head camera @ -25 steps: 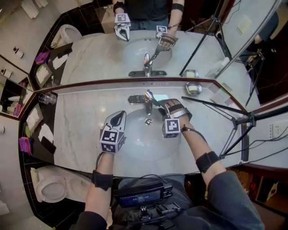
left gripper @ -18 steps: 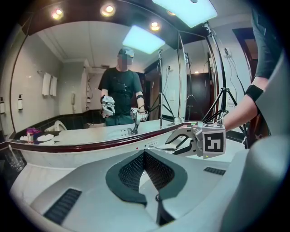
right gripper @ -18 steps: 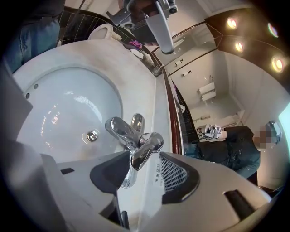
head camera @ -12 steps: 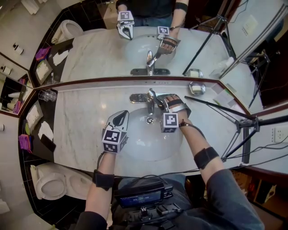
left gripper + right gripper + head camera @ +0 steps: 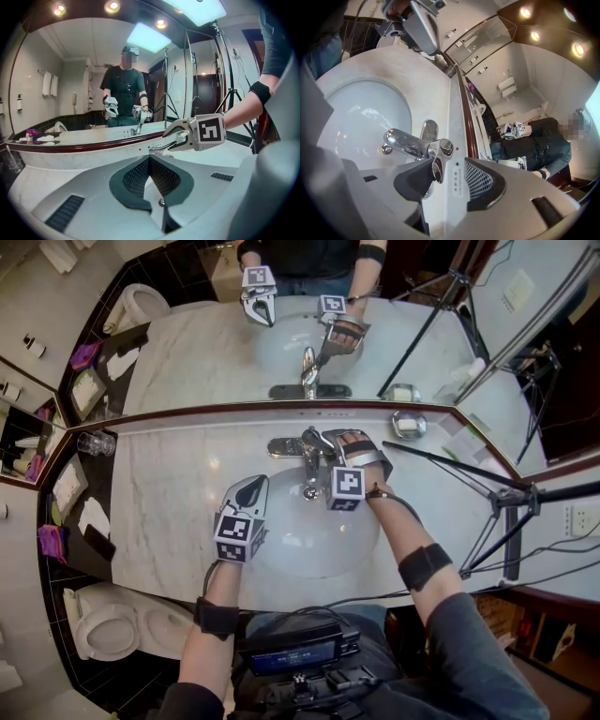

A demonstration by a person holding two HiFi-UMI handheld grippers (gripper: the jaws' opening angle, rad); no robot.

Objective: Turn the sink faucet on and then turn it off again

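You're over the marble counter (image 5: 169, 484), and the white basin (image 5: 300, 554) sits sunk in the middle of it. The chrome faucet (image 5: 309, 465) stands at the basin's back edge, just below the mirror (image 5: 187, 343), with its spout out over the bowl. Your left gripper (image 5: 251, 482) hovers above the basin's left rim, its 2 jaws pressed together on nothing. Your right gripper (image 5: 323, 441) is at the faucet, jaws wide and just now closing a little, with the lever (image 5: 438, 161) between them. The lever lies against 1 pad, and the other pad stands clear of it.
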